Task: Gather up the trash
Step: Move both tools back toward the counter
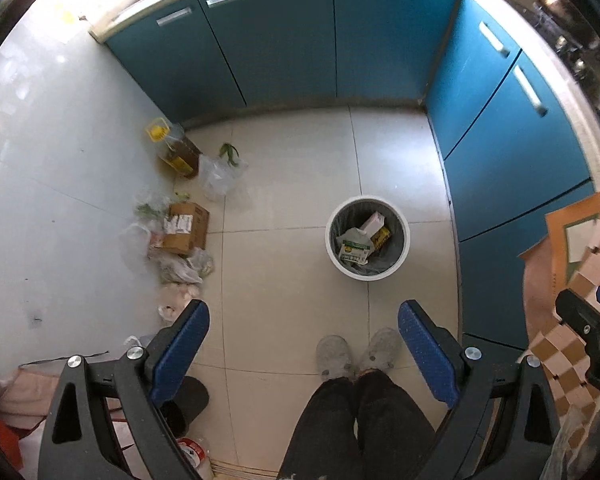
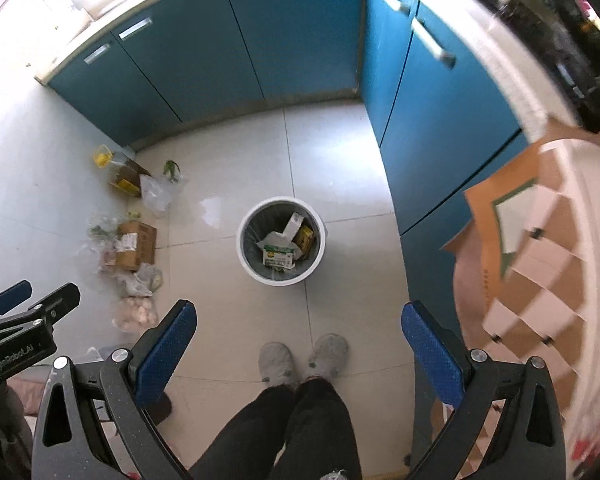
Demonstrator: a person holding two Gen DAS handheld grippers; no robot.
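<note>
Blue kitchen cabinets [image 1: 284, 40] fill the top of both views. At centre frame on the pale tiled floor [image 1: 292, 312] stands the round white trash bin [image 1: 367, 237], already holding cartons and wrappers, so some collecting looks done. Left of it, a brown cardboard box [image 1: 186, 227], clear plastic bags [image 1: 218, 176] and green scraps [image 1: 229, 153] remain. The left gripper [image 1: 304, 344] and right gripper [image 2: 300, 340] both hang wide apart, holding nothing.
</note>
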